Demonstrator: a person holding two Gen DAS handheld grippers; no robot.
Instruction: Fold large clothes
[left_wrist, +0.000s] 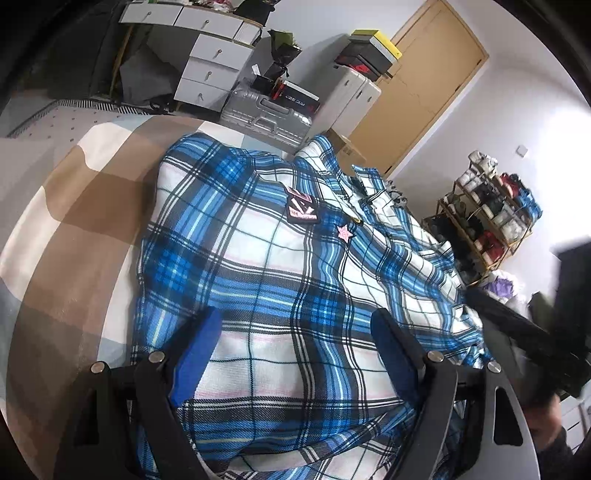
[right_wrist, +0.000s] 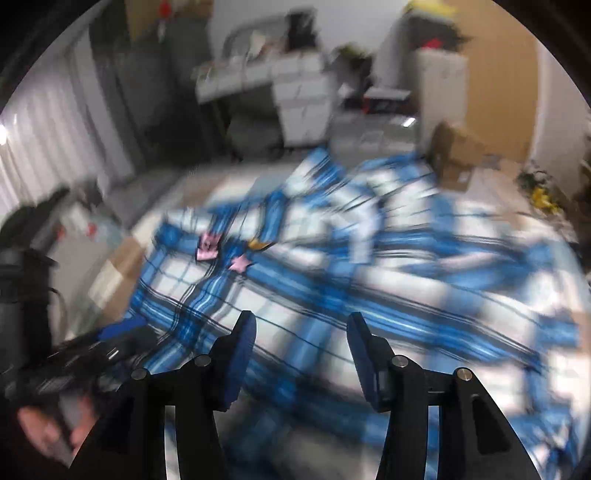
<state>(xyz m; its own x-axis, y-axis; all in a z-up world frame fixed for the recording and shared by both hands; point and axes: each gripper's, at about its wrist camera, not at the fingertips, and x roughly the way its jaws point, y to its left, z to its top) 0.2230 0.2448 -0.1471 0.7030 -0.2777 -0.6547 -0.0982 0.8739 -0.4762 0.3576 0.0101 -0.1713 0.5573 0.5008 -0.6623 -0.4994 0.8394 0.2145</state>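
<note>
A blue, white and black plaid shirt (left_wrist: 277, 240) lies spread on the bed, with a pink-and-black patch (left_wrist: 301, 208) and a pink star (left_wrist: 344, 232) on its chest. My left gripper (left_wrist: 297, 343) hovers low over the near part of the shirt, its blue pads wide apart with fabric bulging between them, not pinched. The right wrist view is blurred. In it my right gripper (right_wrist: 301, 347) stands open above the shirt (right_wrist: 369, 277), with nothing clamped. The left gripper (right_wrist: 110, 339) shows at that view's left edge, above a hand (right_wrist: 44, 424).
The bed has a brown, beige and grey checked sheet (left_wrist: 85, 221). Beyond its far edge stand a silver suitcase (left_wrist: 266, 114), white drawers (left_wrist: 210, 62), a wooden door (left_wrist: 424, 85), a cardboard box (right_wrist: 458, 155) and a shoe rack (left_wrist: 487, 221).
</note>
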